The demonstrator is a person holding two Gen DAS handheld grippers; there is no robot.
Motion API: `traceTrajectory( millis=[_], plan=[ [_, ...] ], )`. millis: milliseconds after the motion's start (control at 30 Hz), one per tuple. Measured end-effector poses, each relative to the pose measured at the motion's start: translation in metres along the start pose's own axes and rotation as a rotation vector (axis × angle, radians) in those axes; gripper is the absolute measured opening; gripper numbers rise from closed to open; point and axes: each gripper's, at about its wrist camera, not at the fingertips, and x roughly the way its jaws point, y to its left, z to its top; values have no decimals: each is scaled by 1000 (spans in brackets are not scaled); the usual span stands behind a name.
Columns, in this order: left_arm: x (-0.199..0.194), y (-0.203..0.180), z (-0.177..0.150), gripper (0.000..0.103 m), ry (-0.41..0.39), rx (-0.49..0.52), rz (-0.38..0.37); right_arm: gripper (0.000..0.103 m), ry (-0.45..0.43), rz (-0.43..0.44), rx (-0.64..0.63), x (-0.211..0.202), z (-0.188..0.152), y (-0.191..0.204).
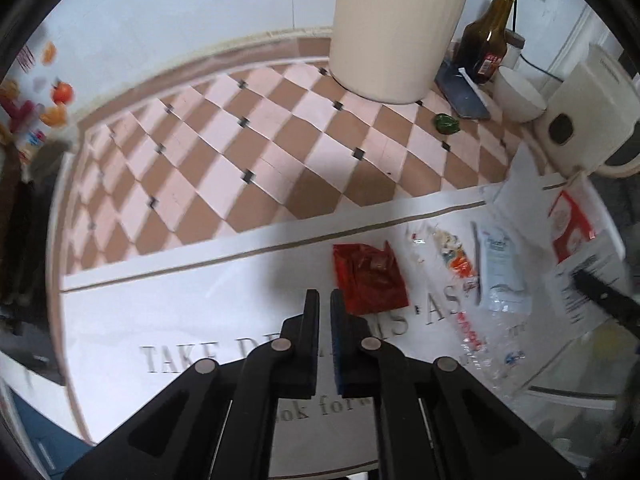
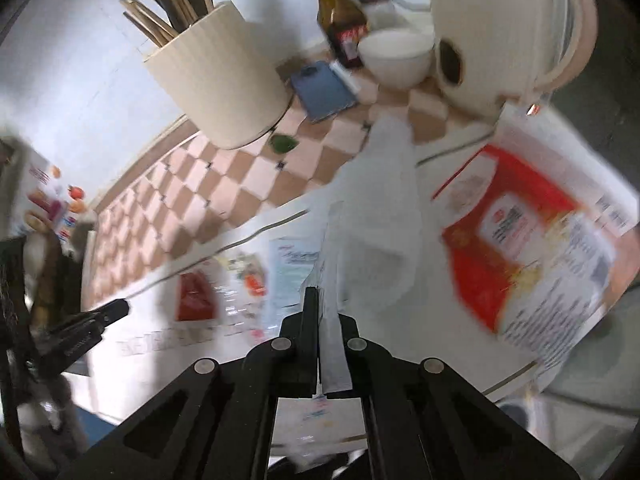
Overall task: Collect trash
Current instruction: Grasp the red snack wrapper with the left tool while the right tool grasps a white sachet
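Observation:
My left gripper (image 1: 325,300) is shut and empty, hovering just left of a crumpled red wrapper (image 1: 368,276) on a white lettered mat (image 1: 180,300). A colourful clear wrapper (image 1: 454,252), a pale blue sachet (image 1: 500,268) and crumpled clear plastic (image 1: 492,340) lie to its right. My right gripper (image 2: 324,300) is shut on a white translucent plastic wrapper (image 2: 384,220) that hangs over the mat. The red wrapper (image 2: 196,296) and the pale blue sachet (image 2: 292,268) also show in the right wrist view, with the left gripper's tip (image 2: 116,308) at the left.
A cream utensil holder (image 1: 400,28), a brown bottle (image 1: 486,40), a white bowl (image 1: 520,94), a blue notebook (image 1: 460,92) and a cream kettle (image 1: 588,120) stand on the checkered counter (image 1: 240,160). A green candy wrapper (image 1: 446,123) lies there. A red-and-white package (image 2: 528,240) lies at right.

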Motion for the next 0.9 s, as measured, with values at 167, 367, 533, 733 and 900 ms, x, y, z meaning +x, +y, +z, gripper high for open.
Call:
traceTrajectory(
  millis=[167,367,533,733,900],
  plan=[
    [60,17,4,47,140,-119,-139,67,92,25,98,29,7,0],
    [87,-10,12,75,145,-43,-107,67,170,2,135,65,10,-2],
    [96,-46,12,71,108,83,43,67,166,-21,123,66,9,-5],
    [78,-56,3,12,47,139,42,68,211,-55,55,71,0,-1],
    [58,-32,-12,11,31,110,63,71,255,-101,-21,94,-9,13]
  ],
)
